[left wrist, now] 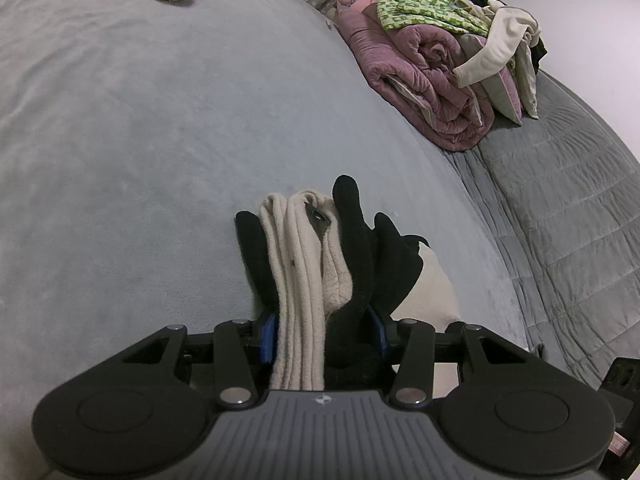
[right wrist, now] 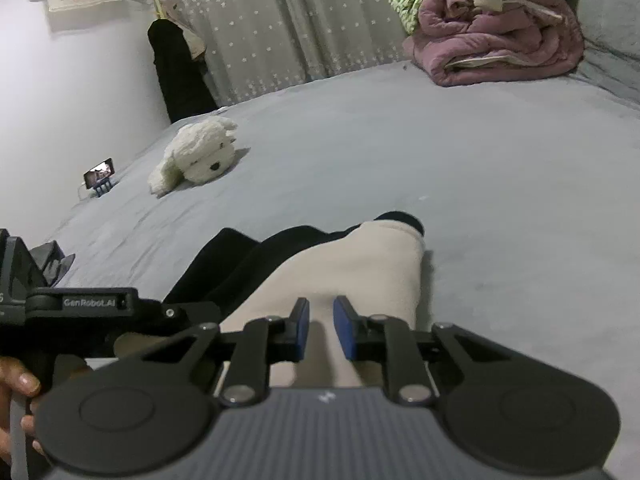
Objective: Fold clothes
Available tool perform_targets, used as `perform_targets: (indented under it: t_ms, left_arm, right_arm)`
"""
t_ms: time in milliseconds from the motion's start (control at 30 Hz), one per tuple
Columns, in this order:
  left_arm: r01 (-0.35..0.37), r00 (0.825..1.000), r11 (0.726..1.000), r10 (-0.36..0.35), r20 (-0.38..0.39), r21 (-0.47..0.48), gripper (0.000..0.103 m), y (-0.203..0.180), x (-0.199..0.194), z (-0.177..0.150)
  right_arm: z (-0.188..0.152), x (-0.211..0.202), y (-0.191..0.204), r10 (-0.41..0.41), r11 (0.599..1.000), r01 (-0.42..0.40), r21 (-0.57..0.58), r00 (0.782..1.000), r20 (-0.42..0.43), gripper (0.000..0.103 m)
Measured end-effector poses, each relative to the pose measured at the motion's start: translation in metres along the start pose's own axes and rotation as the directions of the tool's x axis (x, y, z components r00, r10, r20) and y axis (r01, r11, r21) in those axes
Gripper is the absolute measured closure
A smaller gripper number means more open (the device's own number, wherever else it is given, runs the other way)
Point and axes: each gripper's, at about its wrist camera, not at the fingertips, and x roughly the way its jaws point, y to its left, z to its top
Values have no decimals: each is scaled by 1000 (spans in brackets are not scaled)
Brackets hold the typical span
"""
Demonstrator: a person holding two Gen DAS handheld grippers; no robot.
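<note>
The left tool is clamped on a bunched cream-and-black garment. The right tool hovers slightly parted over the same garment, holding nothing. It lies on the grey bed, well apart from the stuffed dog.

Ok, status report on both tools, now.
Left tool shut on cream-and-black garment. Right tool slightly open over it, empty. Nothing blocking; plush dog well clear.

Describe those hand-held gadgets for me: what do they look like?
Each tool, left and right, has a ribbed grey body, two round black discs, black link arms with silver pins, and blue finger pads. One handle reads "GenRobot.AI". A bare hand shows.
</note>
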Motion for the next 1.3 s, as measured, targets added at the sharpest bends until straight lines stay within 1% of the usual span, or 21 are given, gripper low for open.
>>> perform_targets:
  t_ms: [100,133,267,333,433,567,700,800,867,933,1000,1100,1167,1200,1267,1300]
  left_arm:
    - [0,1000,1000,0,0,-3,58,-1,0,-1]
    - [0,1000,1000,0,1,-3,58,-1,0,-1]
    - [-4,1000,1000,4,4,2,58,-2,1,-1]
    - [-3,1000,1000,3,3,1,58,-2,1,0]
    - [-1,1000,1000,1,2,-3,58,-1,2,1]
    - [-2,1000,1000,2,2,1,58,-1,2,1]
    - [-3,1000,1000,3,2,4,58,-1,1,1]
    - [-4,1000,1000,4,2,4,58,-1,1,2]
    - [-3,1000,1000,3,0,4,58,-1,1,2]
    - [-3,1000,1000,3,-1,4,58,-1,1,1]
    - [-2,1000,1000,2,-2,6,58,-1,1,2]
    - [-2,1000,1000,2,-3,5,58,-1,1,2]
    - [-4,1000,1000,4,-3,6,58,-1,2,2]
    - [-4,1000,1000,4,-3,5,57,-1,2,2]
    - [-4,1000,1000,4,-2,6,57,-1,2,1]
    - [-5,1000,1000,5,-2,7,57,-1,2,1]
  right_arm:
    - [1,-4,2,-41,999,41,-19,999,23,88]
    - [1,-3,2,-43,999,43,-20,999,22,88]
    - [-5,9,4,-65,997,64,-47,998,-14,87]
    - [-7,12,7,-83,995,82,-63,997,-10,87]
    - [-4,5,10,-84,994,84,-69,996,11,87]
    - [-5,8,5,-82,995,82,-48,997,-3,87]
    - [-7,12,11,-104,991,104,-87,995,2,86]
    - [-5,9,6,-86,995,85,-48,996,-1,86]
    - [-1,6,-3,-56,998,56,14,998,-5,85]
    - [2,3,-12,-34,997,34,71,999,-13,83]
    - [3,1,-16,-23,996,25,89,1000,-18,75]
    - [3,-3,-19,-17,993,20,113,999,-27,67]
    - [3,-6,-21,-26,992,30,124,999,-35,64]
    - [2,-6,-24,-43,990,49,129,998,-43,56]
    - [0,-6,-30,-69,986,77,150,996,-59,49]
    - [-2,-4,-36,-53,981,65,184,996,-68,48]
